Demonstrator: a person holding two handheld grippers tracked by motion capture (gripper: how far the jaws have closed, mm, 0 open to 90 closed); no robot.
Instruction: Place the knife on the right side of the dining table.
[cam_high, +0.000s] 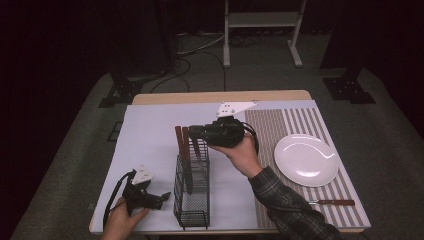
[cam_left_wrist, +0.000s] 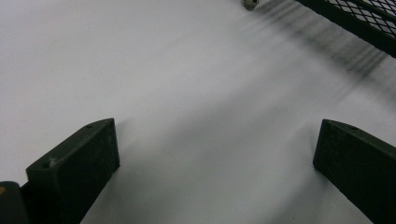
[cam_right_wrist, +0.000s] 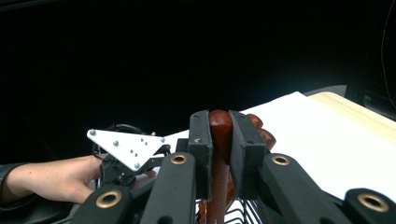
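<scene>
Plainly, much is hidden: in the high view the right gripper (cam_high: 196, 134) and its hand cover the top of the wooden handle (cam_high: 195, 148) that they hold, and the blades or tines of the utensils standing in the black wire caddy (cam_high: 192, 199) are lost behind the mesh, so what kind each is cannot be told. In the right gripper view the right gripper (cam_right_wrist: 220, 140) is clenched on that handle (cam_right_wrist: 219, 133), a glossy reddish-brown piece with a rounded end, upright between the pads, with other brown handle ends (cam_right_wrist: 261, 130) close behind it. The caddy stands on the white cloth (cam_high: 150, 130) of the desk. The left gripper (cam_high: 162, 198) rests low near the caddy's left side, released, jaws wide over bare cloth. A white plate (cam_high: 305, 160) and another wooden-handled utensil (cam_high: 332, 202) lie on the striped mat (cam_high: 270, 125), well apart.
</scene>
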